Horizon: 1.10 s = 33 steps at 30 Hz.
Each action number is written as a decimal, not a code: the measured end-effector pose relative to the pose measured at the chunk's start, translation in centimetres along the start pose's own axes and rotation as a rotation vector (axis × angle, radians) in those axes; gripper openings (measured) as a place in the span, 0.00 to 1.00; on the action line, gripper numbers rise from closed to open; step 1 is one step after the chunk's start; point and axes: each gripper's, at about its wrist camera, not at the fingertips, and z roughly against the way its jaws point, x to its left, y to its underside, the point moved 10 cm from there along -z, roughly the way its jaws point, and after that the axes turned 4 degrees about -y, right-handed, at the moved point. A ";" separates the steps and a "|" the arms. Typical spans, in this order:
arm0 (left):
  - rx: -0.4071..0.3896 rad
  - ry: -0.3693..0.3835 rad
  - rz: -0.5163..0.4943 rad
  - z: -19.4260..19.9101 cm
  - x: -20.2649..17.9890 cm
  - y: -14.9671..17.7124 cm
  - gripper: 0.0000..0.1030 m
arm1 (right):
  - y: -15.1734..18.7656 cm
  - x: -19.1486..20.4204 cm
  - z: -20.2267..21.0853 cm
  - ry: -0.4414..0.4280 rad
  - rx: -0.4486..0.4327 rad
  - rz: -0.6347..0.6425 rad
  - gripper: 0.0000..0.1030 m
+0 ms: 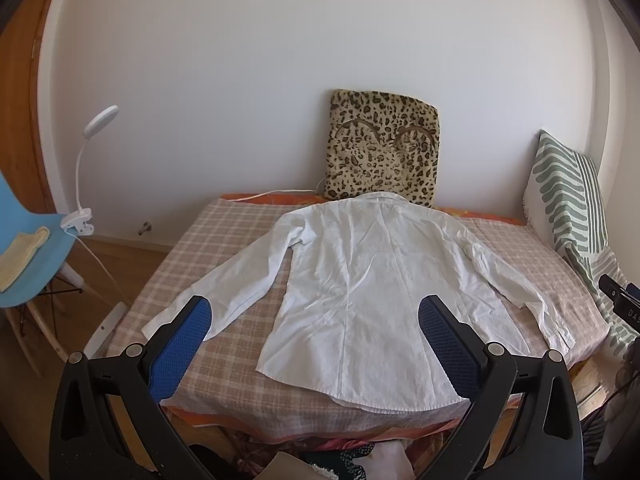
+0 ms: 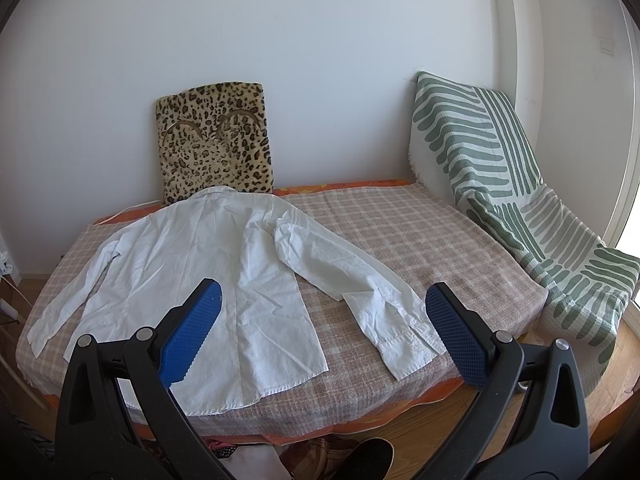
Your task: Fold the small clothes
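A white long-sleeved shirt lies flat, back up, on a pink checked cover, collar toward the wall, both sleeves spread out to the sides. It also shows in the right wrist view, with its right sleeve cuff near the cover's front edge. My left gripper is open and empty, above the shirt's hem near the front edge. My right gripper is open and empty, held above the gap between the shirt's body and right sleeve.
A leopard-print cushion leans on the wall behind the collar. A green-striped cushion and throw sit at the right. A blue chair with a clip lamp stands at the left. Loose clothes lie below the front edge.
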 end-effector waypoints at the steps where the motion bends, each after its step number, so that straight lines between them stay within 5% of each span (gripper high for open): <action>1: 0.000 0.000 0.000 0.0 0.0 0.0 1.00 | 0.0 0.0 0.0 0.001 0.000 0.000 1.00; 33: -0.001 0.008 0.003 -0.1 -0.7 0.4 1.00 | 0.1 0.1 -0.3 -0.003 0.006 -0.004 1.00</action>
